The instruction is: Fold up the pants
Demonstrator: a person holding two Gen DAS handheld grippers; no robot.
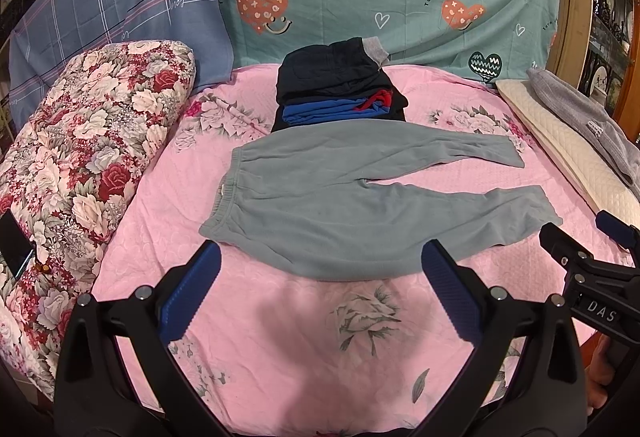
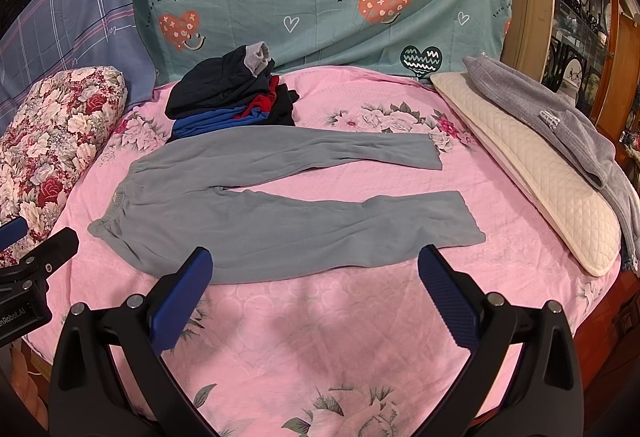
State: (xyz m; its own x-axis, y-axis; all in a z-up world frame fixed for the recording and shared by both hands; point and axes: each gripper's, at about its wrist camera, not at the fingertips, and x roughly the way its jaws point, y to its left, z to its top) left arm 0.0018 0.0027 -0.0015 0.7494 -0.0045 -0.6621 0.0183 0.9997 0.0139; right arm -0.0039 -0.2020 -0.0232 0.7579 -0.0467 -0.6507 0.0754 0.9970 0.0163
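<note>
Left wrist view: grey pants [image 1: 360,197] lie flat on a bed covered in a pink floral sheet [image 1: 280,337], waistband to the left, both legs spread apart and pointing right. The left tongs [image 1: 320,285] hover just short of the near leg's hem edge — jaws wide apart, holding nothing. The right tongs [image 2: 316,289] hang in the same posture beside them, also spread and empty, near the lower leg. Behind the pants sits a stack of folded clothes [image 2: 228,97] — dark, blue and red — touching the far leg's upper edge. A flowered quilt roll [image 1: 80,157] lies at the left; a cream pillow [image 2: 532,173] with a grey garment [image 2: 560,117] draped over it lies at the right.
</note>
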